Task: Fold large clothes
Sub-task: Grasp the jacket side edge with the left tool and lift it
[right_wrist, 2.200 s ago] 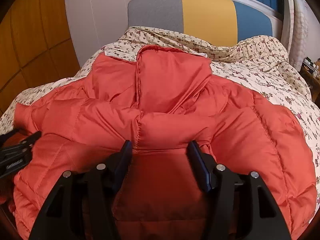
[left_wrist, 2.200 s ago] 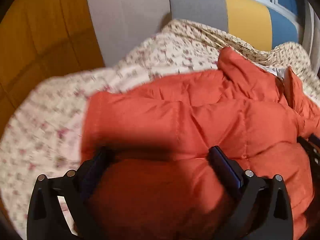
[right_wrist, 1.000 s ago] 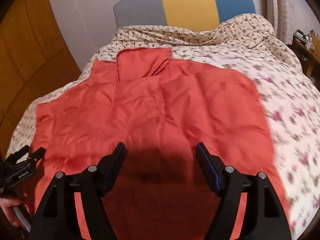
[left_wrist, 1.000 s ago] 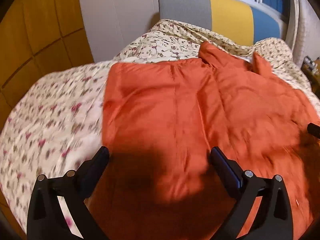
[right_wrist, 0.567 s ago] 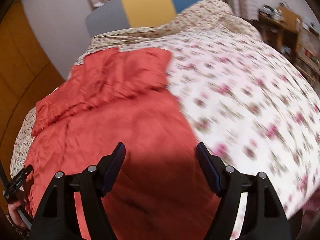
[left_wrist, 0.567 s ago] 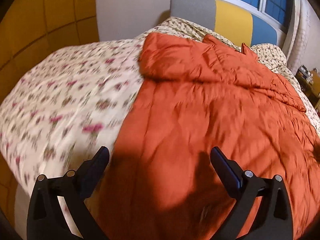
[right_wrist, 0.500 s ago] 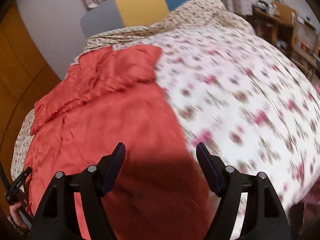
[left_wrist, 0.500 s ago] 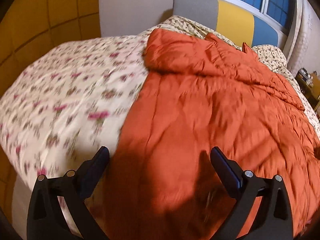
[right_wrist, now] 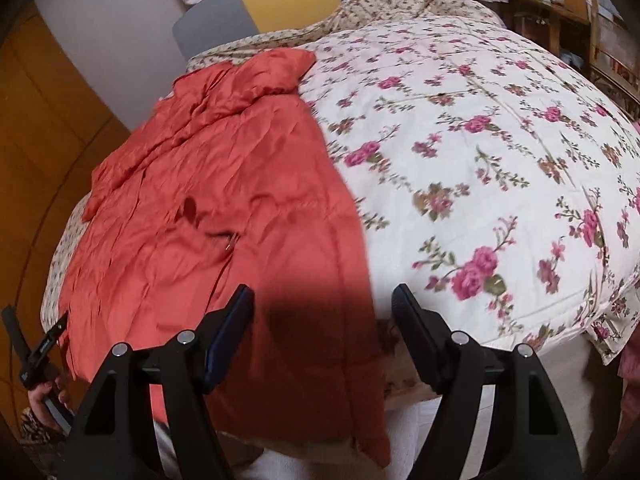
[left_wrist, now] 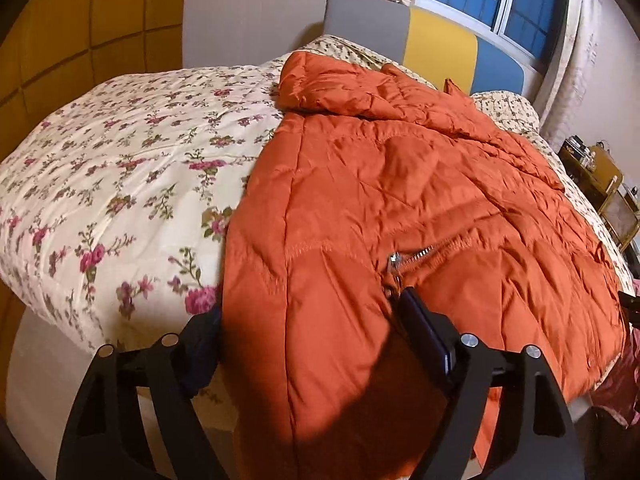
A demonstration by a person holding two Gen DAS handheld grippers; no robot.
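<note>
An orange puffer jacket [left_wrist: 400,184] lies spread out on a floral quilt [left_wrist: 120,184], its hem hanging over the bed's near edge. My left gripper [left_wrist: 308,312] straddles the hem's left corner beside a zip [left_wrist: 424,254]. Its jaws are closing, the puffy fabric fills the gap, and the left finger is partly hidden behind the jacket's edge. In the right wrist view the jacket [right_wrist: 208,216] reaches the quilt [right_wrist: 500,152]. My right gripper [right_wrist: 322,304] stands open over the hem's right corner. The left gripper [right_wrist: 40,352] and the hand holding it show at the lower left.
A grey, yellow and blue headboard [left_wrist: 436,48] stands at the far end below a window and curtains. Wooden panelling covers the left wall. Wooden furniture [right_wrist: 568,4] with small items stands right of the bed. The quilt's edge drops away below both grippers.
Both grippers have drawn back and apart from the middle of the jacket to the hem's two corners. The bunched jacket now lies flat. The left jaws have narrowed around the hem.
</note>
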